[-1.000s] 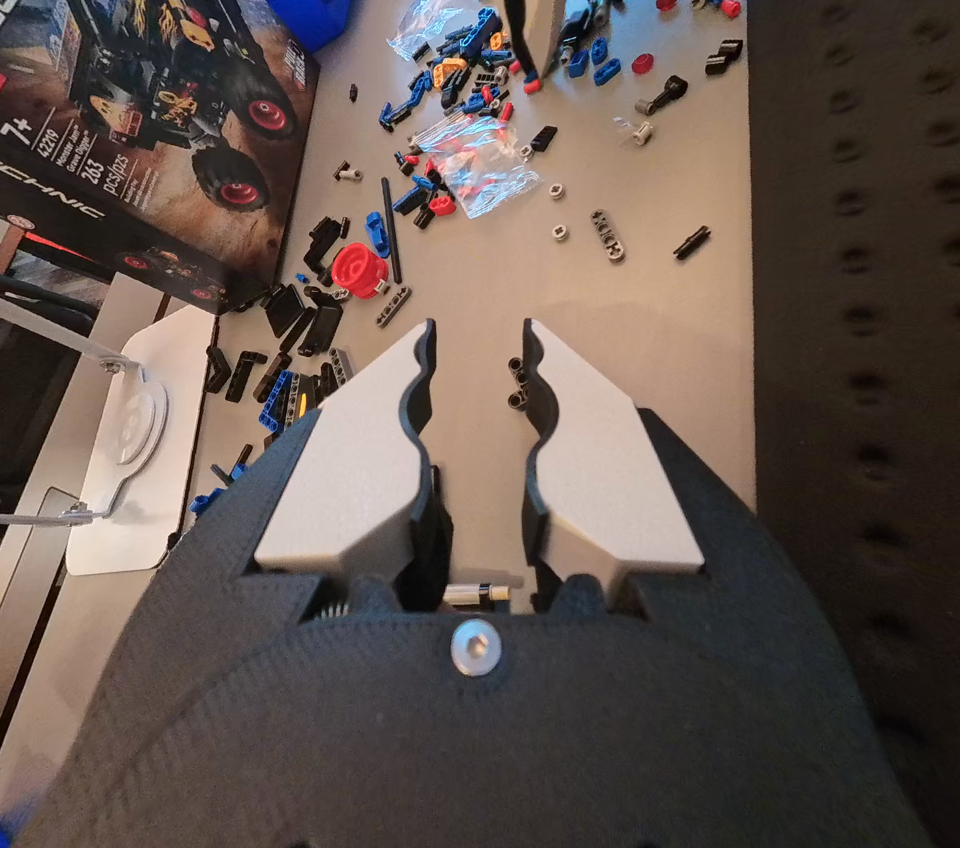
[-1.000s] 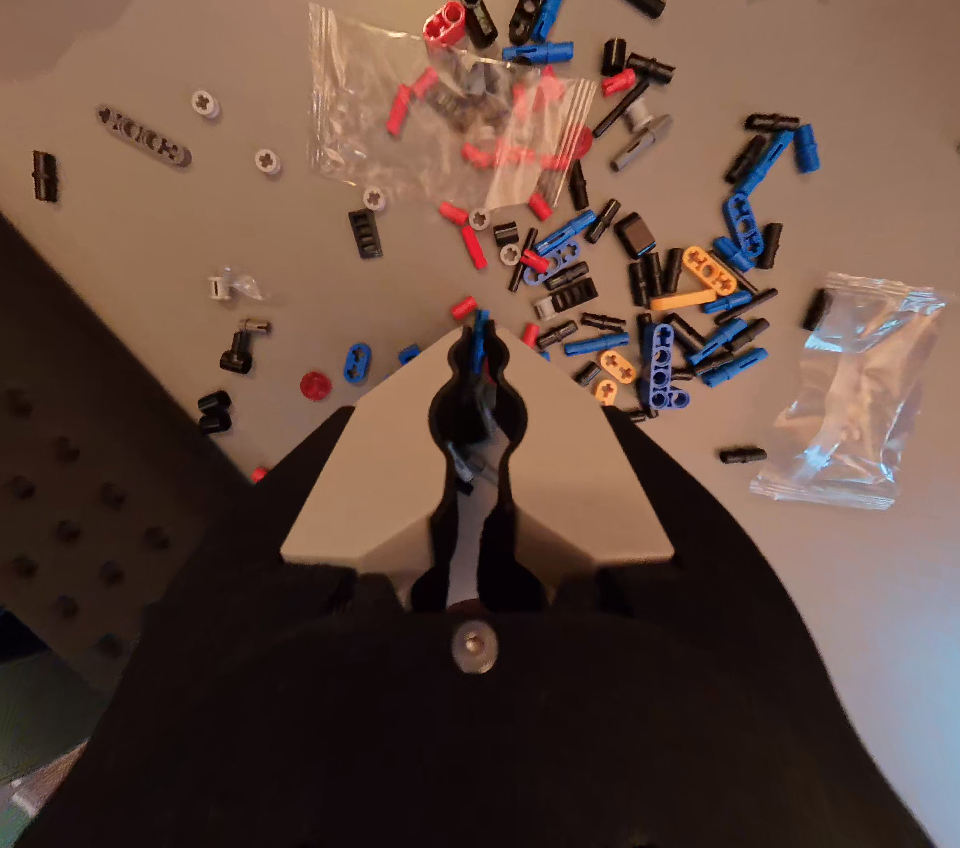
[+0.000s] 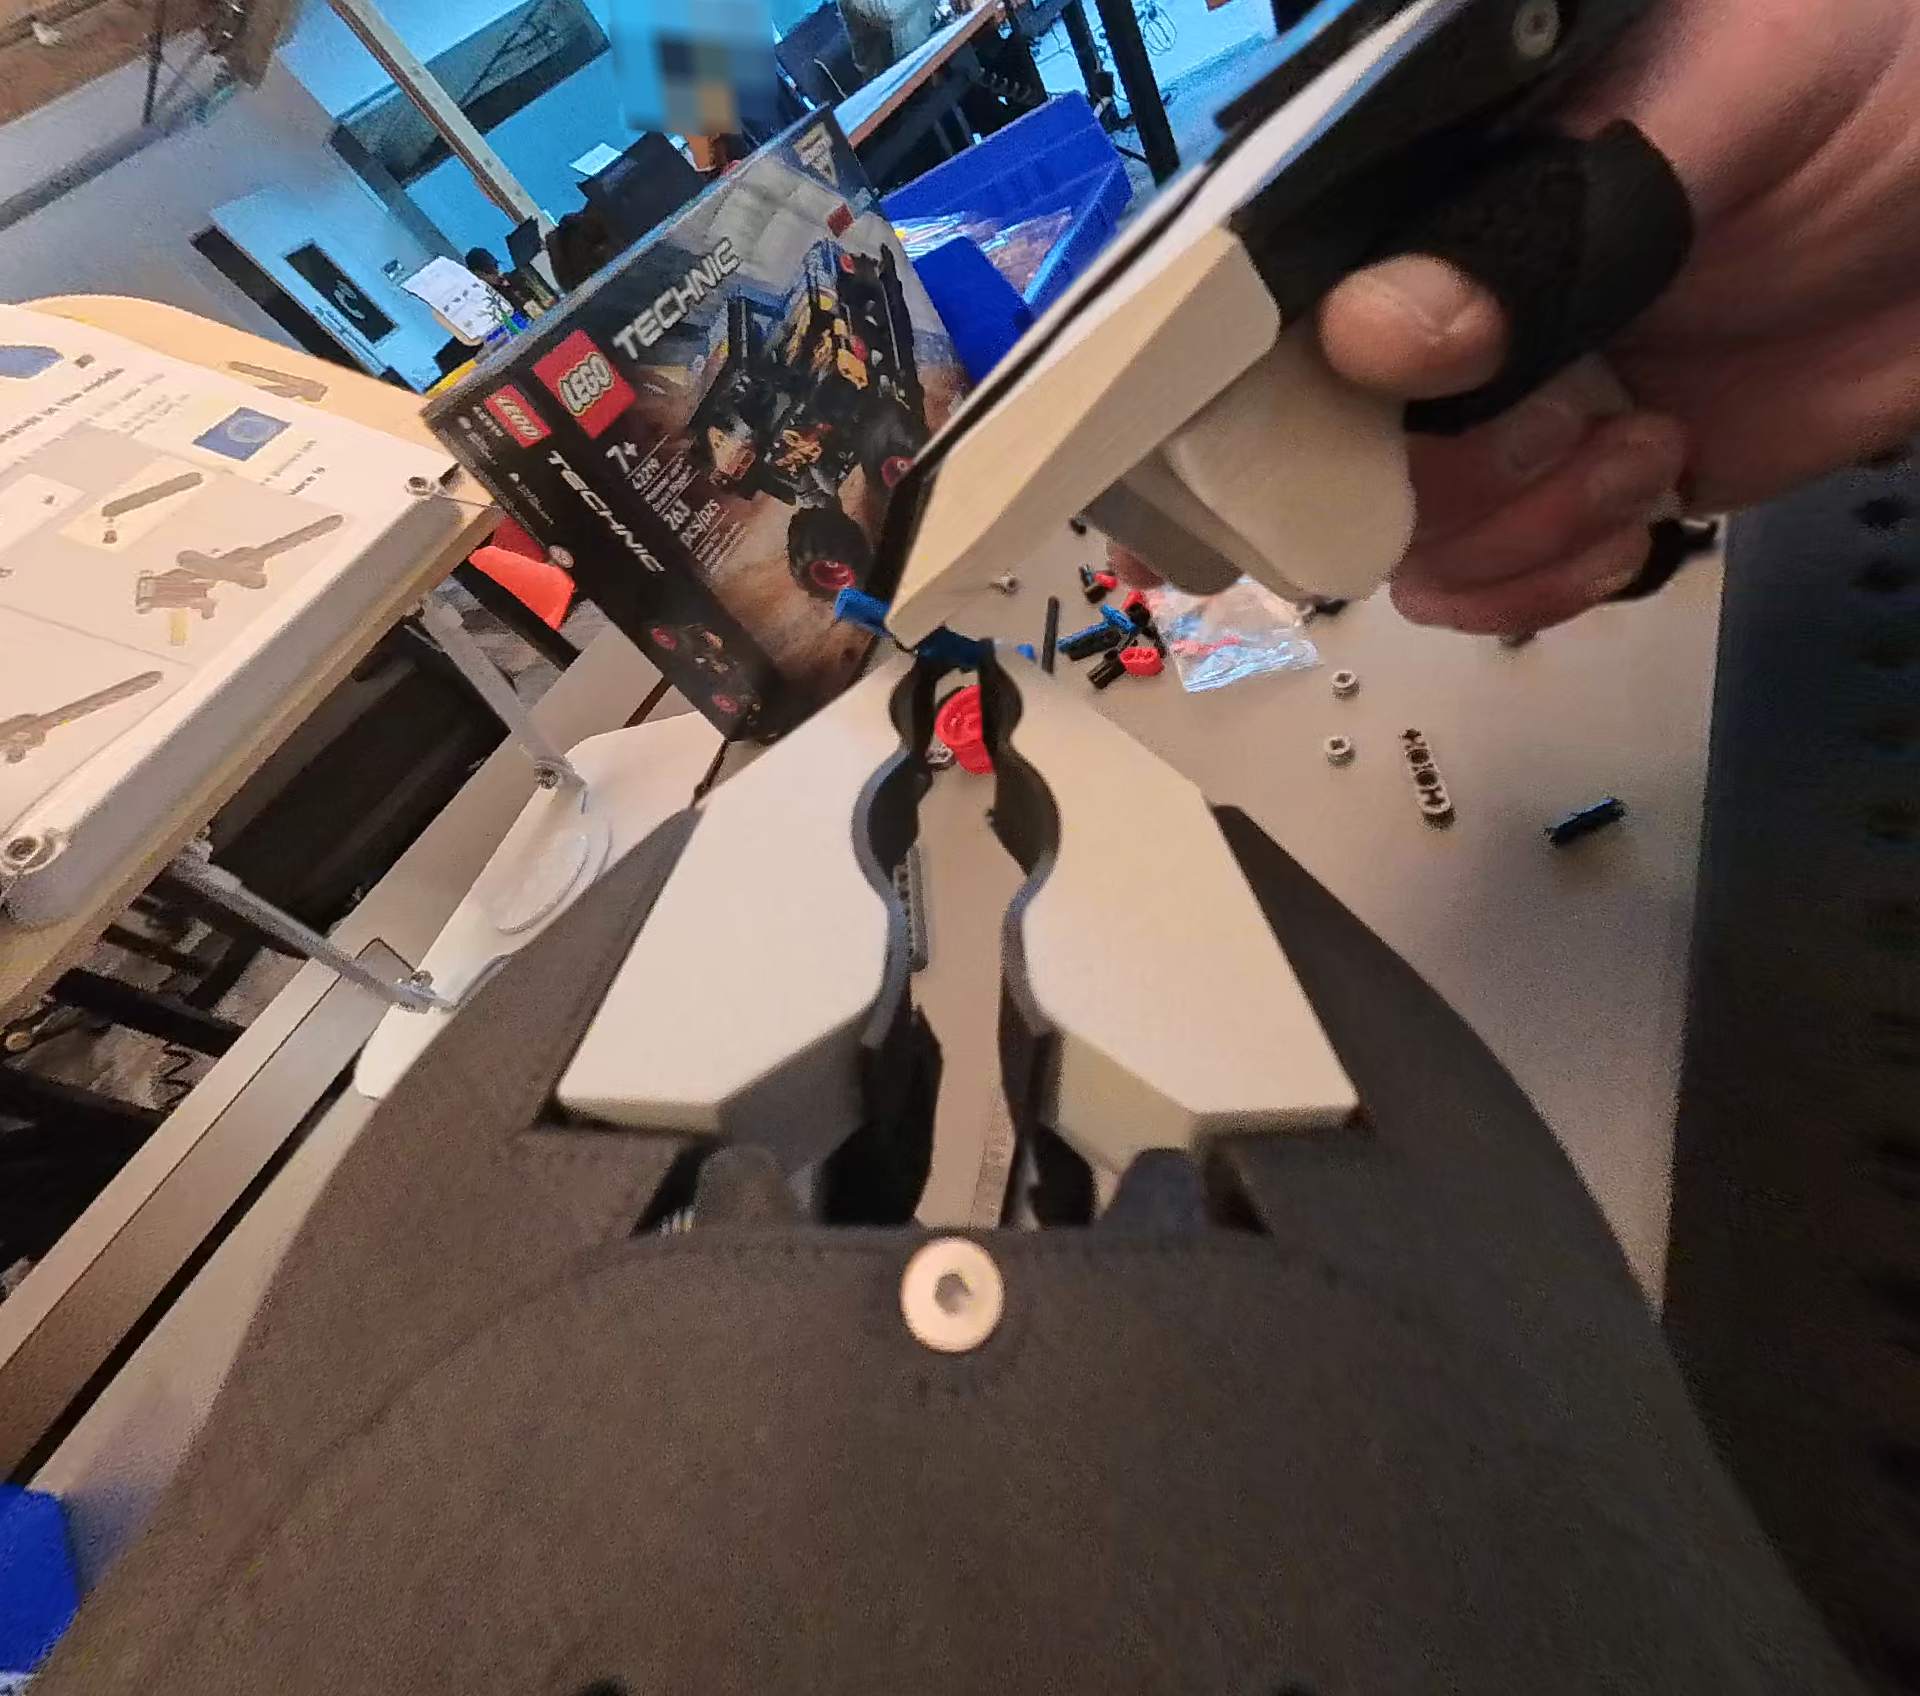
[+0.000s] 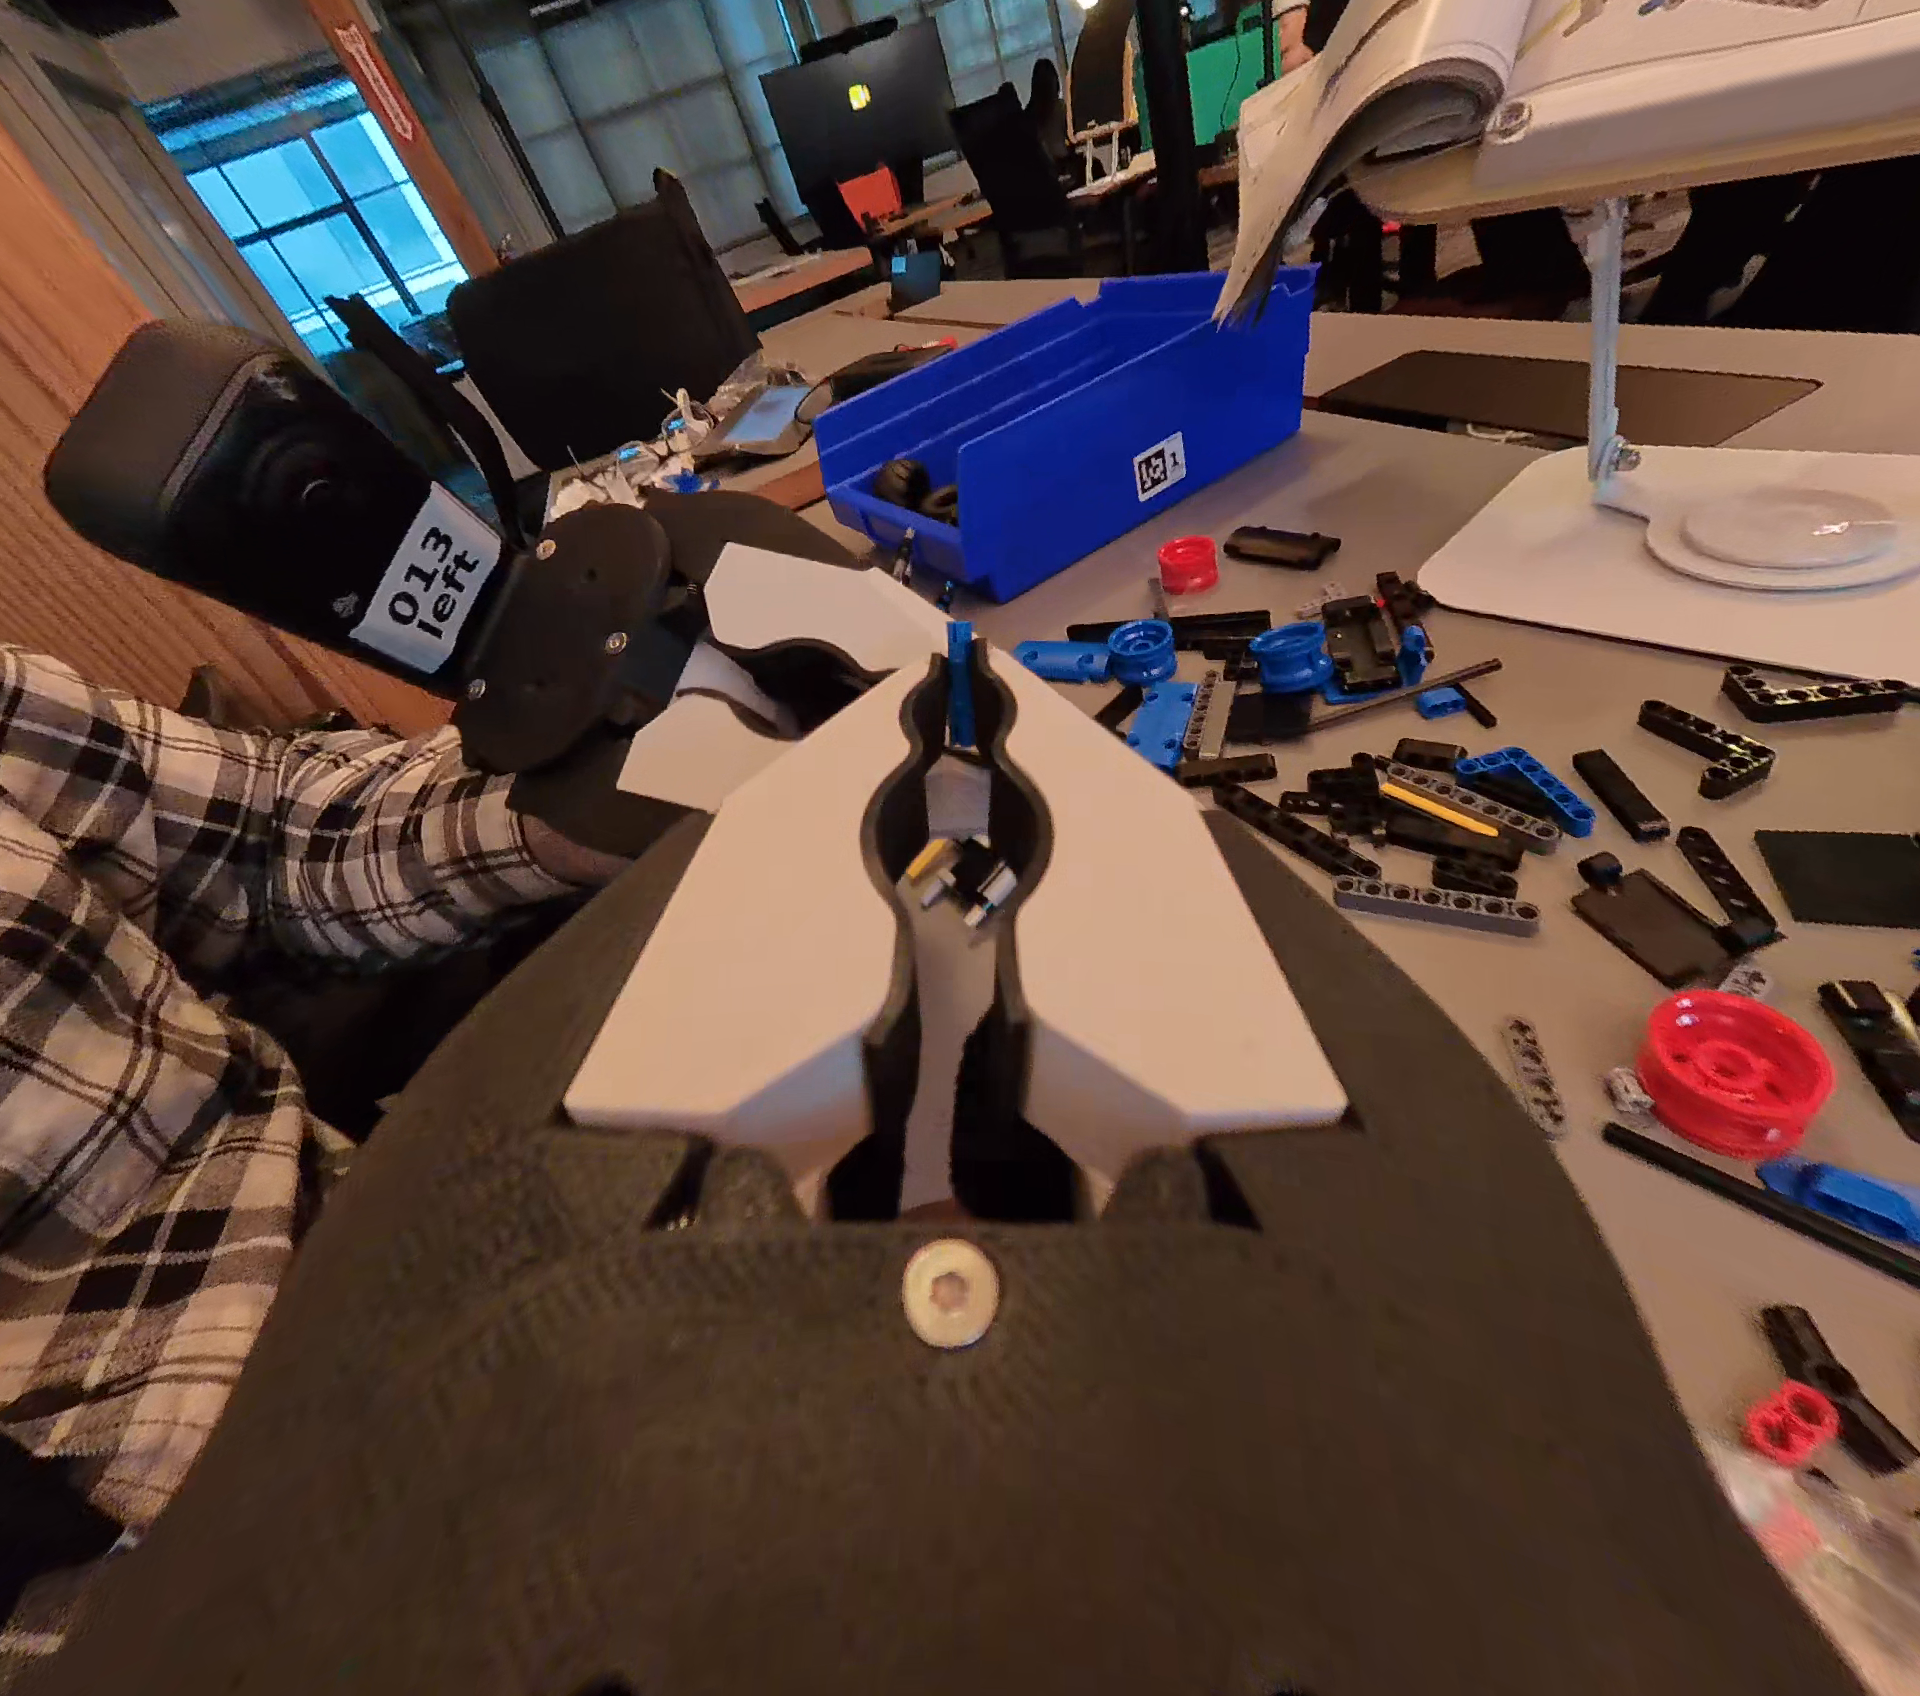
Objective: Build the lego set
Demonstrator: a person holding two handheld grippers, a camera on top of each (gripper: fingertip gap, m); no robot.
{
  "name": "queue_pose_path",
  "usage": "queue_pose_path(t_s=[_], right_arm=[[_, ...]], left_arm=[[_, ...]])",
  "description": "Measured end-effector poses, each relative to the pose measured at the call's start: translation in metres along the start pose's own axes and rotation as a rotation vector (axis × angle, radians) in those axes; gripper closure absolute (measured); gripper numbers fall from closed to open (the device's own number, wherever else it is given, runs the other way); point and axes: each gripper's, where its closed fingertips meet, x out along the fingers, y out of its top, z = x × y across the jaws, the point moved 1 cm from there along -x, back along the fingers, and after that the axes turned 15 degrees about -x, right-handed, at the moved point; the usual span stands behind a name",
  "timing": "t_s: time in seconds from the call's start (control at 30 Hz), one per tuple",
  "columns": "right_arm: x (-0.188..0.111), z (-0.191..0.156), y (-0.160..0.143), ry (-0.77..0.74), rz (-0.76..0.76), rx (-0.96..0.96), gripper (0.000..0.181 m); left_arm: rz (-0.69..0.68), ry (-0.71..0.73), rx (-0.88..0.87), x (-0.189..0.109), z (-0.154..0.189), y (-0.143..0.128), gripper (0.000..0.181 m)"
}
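- The right gripper [image 4: 961, 690], raised above the grey table [image 4: 1558, 420], pinched a small blue plastic Lego pin [image 4: 960, 680] upright at its tips.
- The left gripper [image 3: 951, 690] met it tip to tip; its jaws stood nearly pressed together on something dark, though what it held could not be told.
- Loose black, blue and red Lego pieces [image 4: 1455, 805] lay scattered on the table to the right, near the blue plastic bin [image 4: 1060, 441].
- Judged a joining step: line the pin squarely with its hole, push straight, keep both grips firm so nothing twists or drops.
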Motion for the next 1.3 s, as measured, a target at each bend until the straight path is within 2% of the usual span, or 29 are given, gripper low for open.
queue_pose_path(t_s=[0.3,0.63,0.8,0.93,1.03,1.17,1.3], right_arm=[[-0.001,-0.002,0.013,-0.018,0.129,-0.001,0.178],[-0.009,0.005,0.013,-0.019,0.153,0.058,0.178],[-0.013,0.007,0.012,-0.002,0.185,0.127,0.178],[-0.013,0.007,0.009,0.013,0.194,0.158,0.179],[-0.011,0.004,0.006,0.014,0.181,0.148,0.178],[-0.011,0.004,0.004,0.004,0.133,0.095,0.178],[-0.011,0.003,-0.009,0.006,-0.024,-0.036,0.172]], left_arm=[[0.068,-0.089,-0.153,-0.007,-0.001,0.010,0.181],[0.091,-0.137,-0.245,-0.009,-0.005,0.012,0.181],[0.099,-0.182,-0.257,-0.009,0.002,0.014,0.164],[0.098,-0.195,-0.253,-0.008,0.006,0.014,0.162],[0.108,-0.187,-0.254,-0.009,0.004,0.016,0.177],[0.083,-0.185,-0.236,-0.008,0.004,0.012,0.179],[0.044,-0.167,-0.152,-0.008,0.004,0.006,0.180]])
